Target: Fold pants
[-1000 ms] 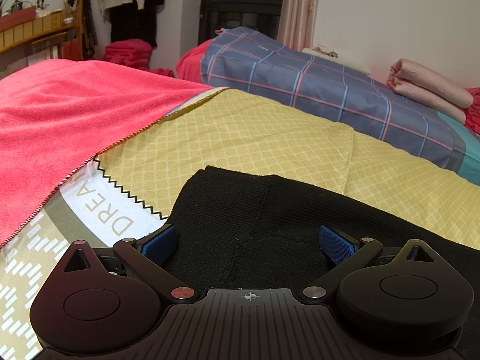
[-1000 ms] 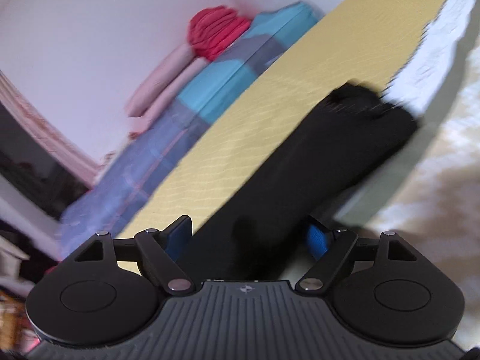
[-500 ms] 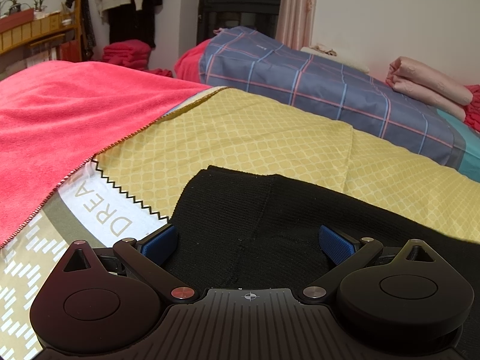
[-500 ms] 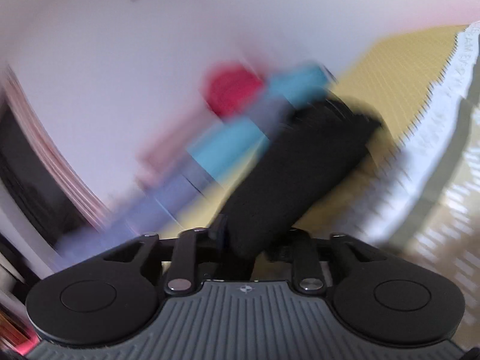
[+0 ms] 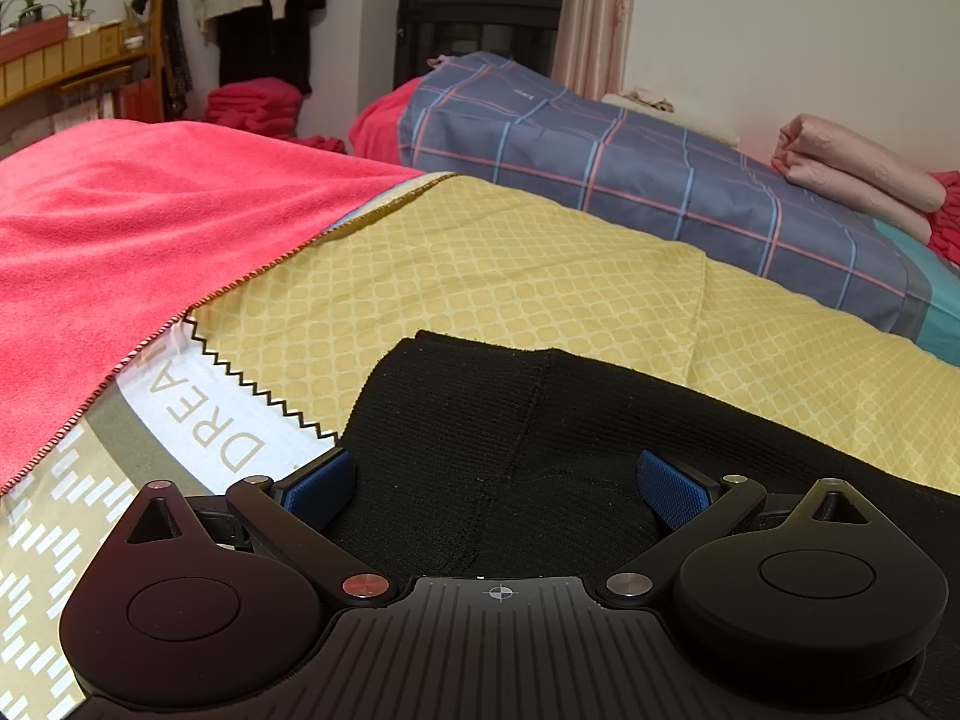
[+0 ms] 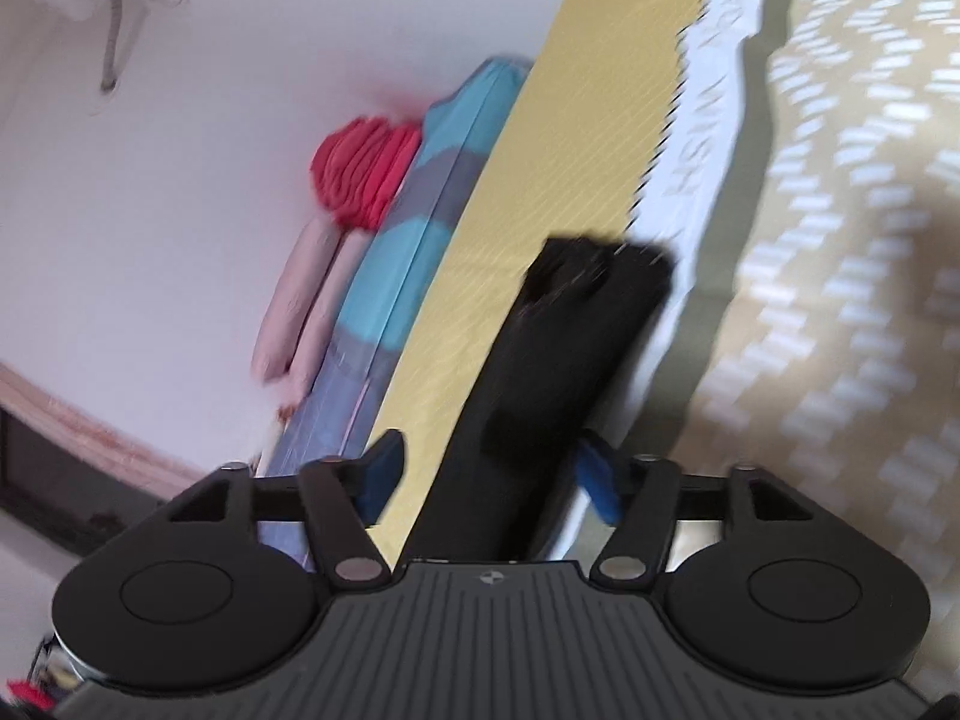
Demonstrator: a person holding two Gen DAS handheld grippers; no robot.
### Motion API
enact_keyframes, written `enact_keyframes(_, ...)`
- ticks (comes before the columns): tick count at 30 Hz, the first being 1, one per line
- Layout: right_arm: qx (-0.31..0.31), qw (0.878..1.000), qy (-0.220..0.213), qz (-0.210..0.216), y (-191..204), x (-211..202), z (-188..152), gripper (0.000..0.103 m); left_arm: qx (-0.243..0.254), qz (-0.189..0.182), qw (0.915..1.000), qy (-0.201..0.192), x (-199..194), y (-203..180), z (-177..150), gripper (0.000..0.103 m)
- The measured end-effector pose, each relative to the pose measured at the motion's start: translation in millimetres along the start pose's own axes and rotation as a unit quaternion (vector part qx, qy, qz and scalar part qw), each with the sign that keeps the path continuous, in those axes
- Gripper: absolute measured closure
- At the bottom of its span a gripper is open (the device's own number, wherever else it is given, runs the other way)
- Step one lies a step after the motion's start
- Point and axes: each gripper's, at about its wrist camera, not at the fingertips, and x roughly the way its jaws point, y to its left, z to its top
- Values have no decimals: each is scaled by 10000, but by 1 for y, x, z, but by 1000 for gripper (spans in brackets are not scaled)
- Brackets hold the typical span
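Black knit pants (image 5: 510, 420) lie flat on the yellow patterned bedspread (image 5: 480, 276). My left gripper (image 5: 498, 483) is open, low over the waist end of the pants, its blue pads on either side of the cloth. In the blurred, tilted right wrist view the pants' leg (image 6: 558, 360) runs away from my right gripper (image 6: 489, 468), whose jaws stand apart with the black cloth between them. I cannot tell if the pads touch the cloth.
A red towel (image 5: 120, 228) covers the bed at left. A folded plaid quilt (image 5: 630, 162) and pink pillows (image 5: 852, 168) lie along the wall. A red folded stack (image 6: 360, 174) sits by the wall.
The right gripper shut on the leg half a second ago and its jaws now stand open again; its view has swung and tilted. The left gripper has stayed still.
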Motion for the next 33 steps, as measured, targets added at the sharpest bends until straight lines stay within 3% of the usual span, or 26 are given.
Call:
enact_keyframes(4,-613,9966,425,-352,25,22,-5,27,-112,-24,9999,-18,-4,4,1,0)
enact_keyframes(10,-1249,9912,317,-301,35,32,-10,25,-264,-240,9991,-225,-36,0,5,0)
enact_keyframes(15,-1727,9844,191,-275,41,37,-22,26,-66,-729,9972,-171,-50,-42,11,0)
enact_keyframes(19,-1980,9799,18,-229,38,33,-29,29,-143,-1182,9925,282,-32,-81,-2,0)
enact_keyframes(21,-2069,9781,-14,-246,37,32,-30,29,53,-984,9943,418,-13,-95,-18,0)
enact_keyframes(23,-2111,9772,-15,-237,39,33,-31,27,764,-636,9949,193,-11,-110,-30,0)
enact_keyframes(25,-2155,9762,-32,-231,40,34,-32,27,954,-570,9937,121,-13,-116,-33,0)
enact_keyframes(26,-2197,9753,-30,-245,40,34,-32,29,943,-564,9938,139,-11,-115,-33,0)
enact_keyframes(28,-2306,9721,-45,-432,43,38,-34,54,907,-576,9941,145,-10,-114,-32,0)
enact_keyframes(29,-2338,9706,-60,-562,43,40,-35,60,902,-584,9941,137,-10,-114,-32,0)
enact_keyframes(33,-2167,9747,-67,-546,38,39,-31,71,936,-557,9940,114,-9,-115,-32,0)
